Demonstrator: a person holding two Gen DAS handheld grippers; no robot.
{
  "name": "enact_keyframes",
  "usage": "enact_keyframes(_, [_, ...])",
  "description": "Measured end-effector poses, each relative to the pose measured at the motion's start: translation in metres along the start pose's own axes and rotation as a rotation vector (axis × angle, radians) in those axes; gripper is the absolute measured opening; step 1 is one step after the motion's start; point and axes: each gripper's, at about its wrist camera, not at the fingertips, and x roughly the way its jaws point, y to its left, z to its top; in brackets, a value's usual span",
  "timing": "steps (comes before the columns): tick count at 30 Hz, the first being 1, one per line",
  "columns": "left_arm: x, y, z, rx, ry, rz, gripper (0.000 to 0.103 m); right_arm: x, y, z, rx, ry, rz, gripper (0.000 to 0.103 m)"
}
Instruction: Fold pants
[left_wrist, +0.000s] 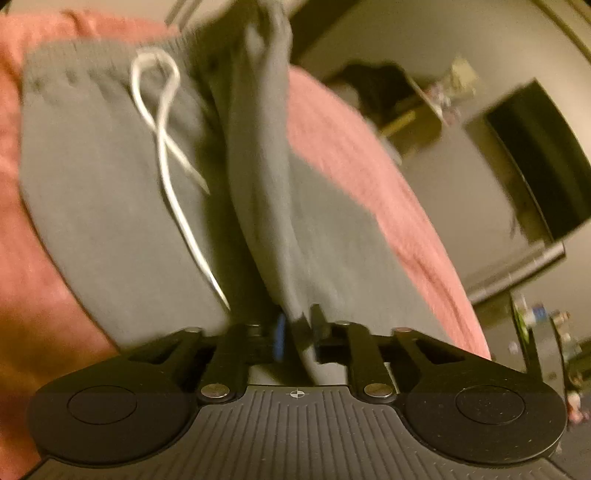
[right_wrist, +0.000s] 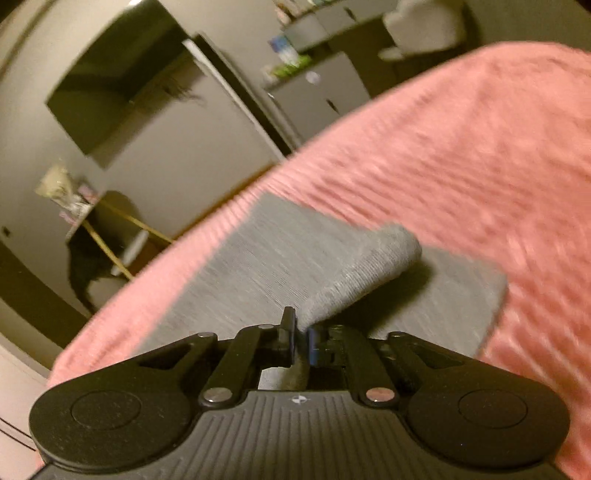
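Grey pants (left_wrist: 110, 206) with white drawstring (left_wrist: 162, 122) lie on pink bedspread (right_wrist: 461, 147), folds pinched by left gripper (left_wrist: 295, 332) and right gripper (right_wrist: 301, 338).

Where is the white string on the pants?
In the left wrist view, the white drawstring hangs from the waistband of the grey pants, left of the lifted fold, over the pink blanket.

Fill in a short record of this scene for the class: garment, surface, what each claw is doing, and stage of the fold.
garment: grey pants with a white drawstring
surface: pink bedspread
left claw: shut on a raised fold of the pants near the waistband
right claw: shut on a lifted leg end
stage: both ends pinched and raised above the fabric lying flat; fold not yet laid down
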Motion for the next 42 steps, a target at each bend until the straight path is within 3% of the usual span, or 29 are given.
enact_keyframes(1, [-0.004,0.001,0.008,0.002,-0.041,0.022,0.052,0.002,-0.002,-0.004,0.020,0.012,0.013,0.012])
enact_keyframes(3, [-0.007,-0.003,0.032,0.042,-0.125,0.048,0.075,0.004,-0.009,-0.007,0.062,0.030,0.038,0.015])
enact_keyframes(5, [-0.004,-0.009,0.056,0.104,-0.187,0.106,0.076,0.007,-0.012,-0.009,0.083,0.036,0.058,0.020])
enact_keyframes(6, [0.000,-0.012,0.068,0.138,-0.206,0.130,0.083,0.009,-0.012,-0.008,0.084,0.040,0.064,0.022])
enact_keyframes(7, [0.002,-0.015,0.075,0.160,-0.201,0.155,0.089,0.011,-0.010,-0.010,0.079,0.043,0.068,0.024])
enact_keyframes(10, [0.032,-0.031,0.100,0.237,-0.135,0.264,0.092,0.015,-0.006,-0.011,0.066,0.046,0.070,0.029])
enact_keyframes(11, [0.044,-0.033,0.107,0.255,-0.111,0.304,0.091,0.016,-0.005,-0.012,0.068,0.047,0.070,0.030])
enact_keyframes(12, [0.049,-0.026,0.106,0.254,-0.079,0.341,0.080,0.018,-0.001,-0.010,0.071,0.048,0.068,0.030])
enact_keyframes(13, [0.055,-0.020,0.106,0.234,-0.048,0.364,0.052,0.019,0.000,-0.010,0.072,0.049,0.068,0.030])
enact_keyframes(14, [0.056,-0.013,0.107,0.194,-0.013,0.359,0.036,0.020,0.001,-0.009,0.068,0.053,0.071,0.030])
enact_keyframes(15, [0.055,-0.005,0.109,0.134,0.012,0.335,0.013,0.019,0.001,-0.008,0.060,0.056,0.070,0.029])
enact_keyframes(17, [0.045,0.009,0.111,0.035,0.000,0.280,0.013,0.020,0.002,-0.005,0.053,0.064,0.069,0.021])
enact_keyframes(19, [0.029,0.021,0.110,0.000,-0.042,0.208,0.010,0.020,0.003,0.000,0.044,0.065,0.049,0.005])
enact_keyframes(25, [-0.043,0.067,0.098,-0.182,-0.136,-0.003,0.010,-0.032,0.015,0.009,-0.048,-0.125,0.073,0.005])
enact_keyframes(28, [-0.054,0.088,0.077,-0.169,-0.112,0.048,0.010,-0.047,0.011,0.001,-0.088,-0.169,0.041,0.005])
enact_keyframes(31, [-0.037,0.108,0.060,-0.160,-0.040,0.142,0.011,-0.030,-0.003,-0.008,-0.075,-0.067,-0.028,0.005])
enact_keyframes(33, [-0.031,0.111,0.050,-0.143,-0.038,0.162,0.015,-0.017,-0.015,-0.012,-0.013,0.013,-0.043,0.006])
enact_keyframes(36, [-0.029,0.110,0.051,-0.130,-0.051,0.155,0.022,-0.017,-0.024,-0.014,0.068,0.025,0.008,0.011])
enact_keyframes(38, [-0.030,0.109,0.053,-0.142,-0.058,0.141,0.027,-0.018,-0.028,-0.012,0.113,0.035,0.060,0.019])
enact_keyframes(41, [-0.026,0.110,0.059,-0.164,-0.055,0.134,0.023,-0.013,-0.031,-0.010,0.175,0.063,0.090,0.023])
enact_keyframes(42, [-0.024,0.111,0.059,-0.167,-0.052,0.141,0.015,-0.011,-0.031,-0.008,0.185,0.068,0.096,0.023])
